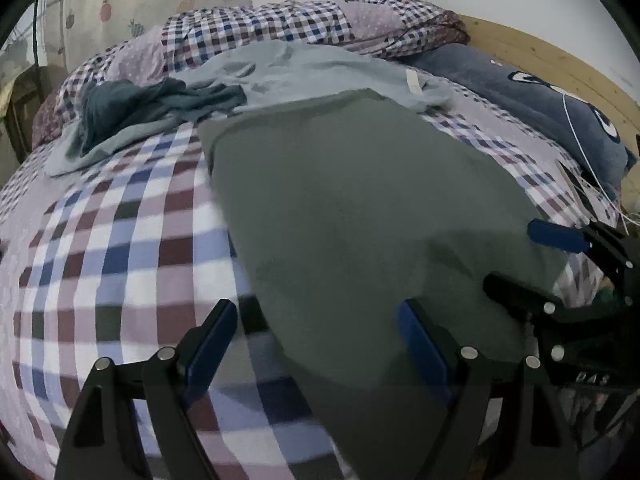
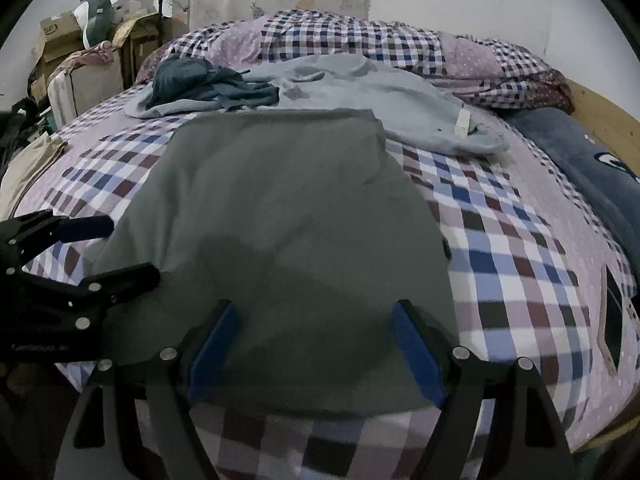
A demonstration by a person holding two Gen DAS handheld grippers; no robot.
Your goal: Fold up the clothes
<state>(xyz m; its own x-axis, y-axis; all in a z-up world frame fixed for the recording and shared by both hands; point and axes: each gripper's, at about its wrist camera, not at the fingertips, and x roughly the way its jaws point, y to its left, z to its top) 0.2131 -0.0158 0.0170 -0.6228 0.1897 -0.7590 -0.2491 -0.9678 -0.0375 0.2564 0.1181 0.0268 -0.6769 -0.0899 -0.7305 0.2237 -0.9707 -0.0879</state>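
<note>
Left wrist view: we see our left tongs w/ fingers apart, gripping nothing, over the near-left edge of the grey-green garment spread flat on the checked bed. Right tongs also apart, above the garment's near hem. Beyond both: light-blue garment, dark teal clothing.

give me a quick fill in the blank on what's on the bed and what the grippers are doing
1. The flat grey-green garment lies on a ____ bedsheet.
2. Both the left gripper and right gripper have their fingers ____.
3. The crumpled dark teal garment rests on the ____ blue garment.

Missing words: checked; open; light
</note>
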